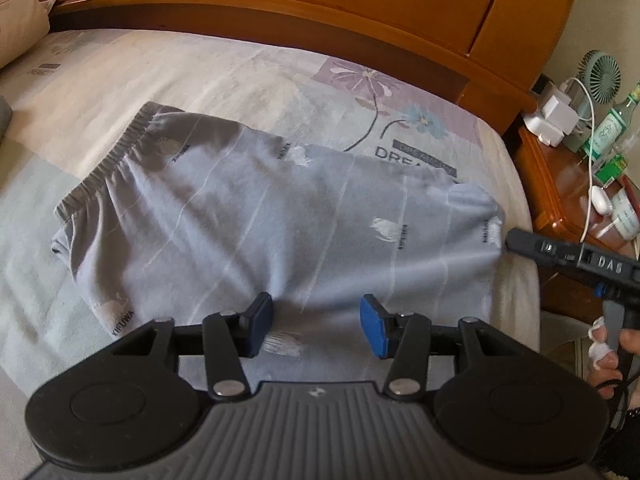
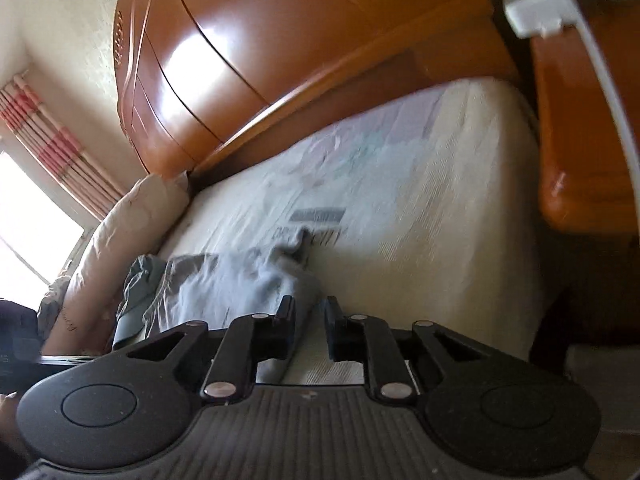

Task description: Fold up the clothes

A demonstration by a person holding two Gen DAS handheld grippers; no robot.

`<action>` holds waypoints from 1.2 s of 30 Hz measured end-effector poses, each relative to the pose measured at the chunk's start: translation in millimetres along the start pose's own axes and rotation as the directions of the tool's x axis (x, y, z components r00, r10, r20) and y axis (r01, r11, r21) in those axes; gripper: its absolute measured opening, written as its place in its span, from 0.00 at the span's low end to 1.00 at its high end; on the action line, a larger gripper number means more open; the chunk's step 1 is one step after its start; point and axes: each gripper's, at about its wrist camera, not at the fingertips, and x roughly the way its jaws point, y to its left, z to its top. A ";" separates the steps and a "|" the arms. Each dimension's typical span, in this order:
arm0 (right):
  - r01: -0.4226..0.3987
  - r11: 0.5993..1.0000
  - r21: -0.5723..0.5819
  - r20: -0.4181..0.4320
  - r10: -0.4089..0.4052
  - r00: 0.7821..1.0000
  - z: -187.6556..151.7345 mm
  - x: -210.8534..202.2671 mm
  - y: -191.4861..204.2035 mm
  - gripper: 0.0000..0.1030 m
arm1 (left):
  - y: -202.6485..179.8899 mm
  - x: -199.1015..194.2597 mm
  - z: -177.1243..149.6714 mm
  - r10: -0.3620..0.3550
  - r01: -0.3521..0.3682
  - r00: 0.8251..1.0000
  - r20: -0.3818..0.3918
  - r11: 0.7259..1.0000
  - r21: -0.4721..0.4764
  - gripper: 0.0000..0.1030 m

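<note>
A grey-blue garment [image 1: 248,208] with small white prints lies spread on the bedsheet [image 1: 240,68], its elastic waistband [image 1: 108,160] at the far left. My left gripper [image 1: 316,320] sits at the garment's near edge. Its blue pads [image 1: 374,328] stand apart, with flat cloth between and below them. My right gripper [image 1: 512,240] reaches in from the right to the garment's right hem, and creases run from there toward the left gripper. In the right wrist view the right gripper [image 2: 310,308] is nearly closed, with the garment's [image 2: 224,284] edge caught in the narrow gap.
A curved wooden headboard [image 1: 320,0] runs along the far side of the bed. A pillow [image 2: 120,232] lies at its left end. To the right stands a wooden nightstand [image 1: 568,192] with a small fan [image 1: 602,76], a green bottle [image 1: 612,128] and white chargers [image 1: 556,116]. A hand [image 1: 612,356] holds the right gripper's handle.
</note>
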 end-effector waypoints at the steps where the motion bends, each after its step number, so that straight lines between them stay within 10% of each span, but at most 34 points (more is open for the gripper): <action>1: -0.005 1.000 -0.014 0.013 0.005 1.000 4.7 -2.2 1.7 0.23 | -5.0 -2.1 -2.2 -0.024 0.024 1.000 0.005 1.000 0.009 0.47; 13: 0.039 0.940 -0.339 -0.136 -0.090 0.987 51.8 88.0 25.8 0.20 | -50.6 0.3 -47.5 -0.160 0.169 0.985 -0.064 0.970 0.177 0.52; 21: 0.011 0.878 -0.479 -0.084 -0.059 0.995 59.8 56.5 40.4 0.19 | -47.6 -18.5 -61.6 -0.130 0.150 0.986 -0.108 0.968 0.200 0.55; 25: -0.217 0.763 -0.609 -0.177 0.137 0.975 30.2 23.0 65.9 0.19 | -29.1 -31.6 -66.5 -0.111 0.113 0.993 -0.040 0.991 0.074 0.58; 28: -0.235 0.693 -0.681 -0.231 0.101 0.968 1.8 29.9 70.4 0.19 | -22.0 -43.9 -73.9 -0.086 0.086 0.996 0.006 0.996 0.002 0.64; 36: -0.148 0.720 -0.678 -0.216 -0.003 0.976 -17.9 17.7 48.5 0.22 | -38.7 -87.2 -115.8 0.138 -0.136 0.981 0.136 0.990 -0.020 0.84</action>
